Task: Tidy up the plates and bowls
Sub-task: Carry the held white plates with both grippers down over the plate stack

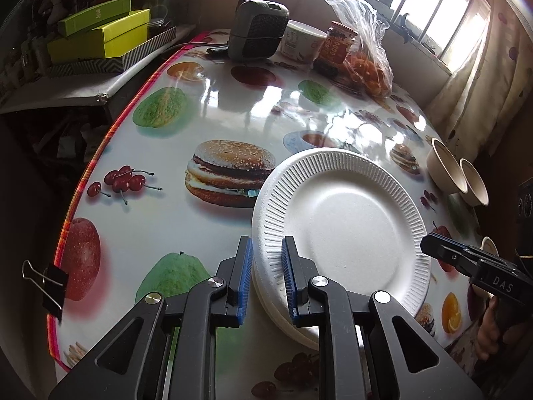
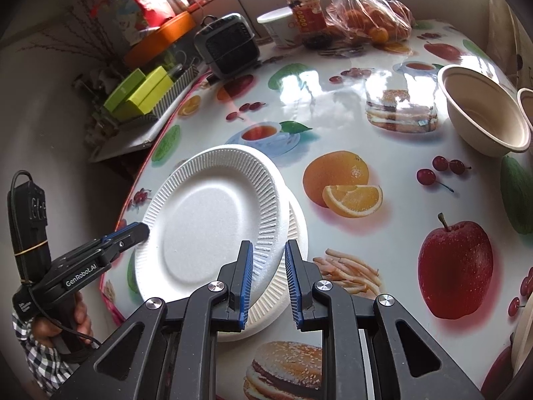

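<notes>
Blue ribbed pads of the left claw [image 1: 266, 253] stand apart, straddling the fluted rim of the white foam plate [image 1: 346, 223] stacked on the glossy fruit-print surface [image 1: 160, 220]; the right claw [image 2: 268, 256] gapes likewise. Two beige bowls [image 2: 483, 110] sit well apart, a grey heater [image 1: 258, 31] beyond.

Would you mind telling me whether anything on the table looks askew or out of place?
The top plate sits off-centre on the plate beneath, whose rim sticks out on one side, so the stack is uneven. The left gripper and right gripper are both open at the stack's rim. The bowls stand upright.
</notes>
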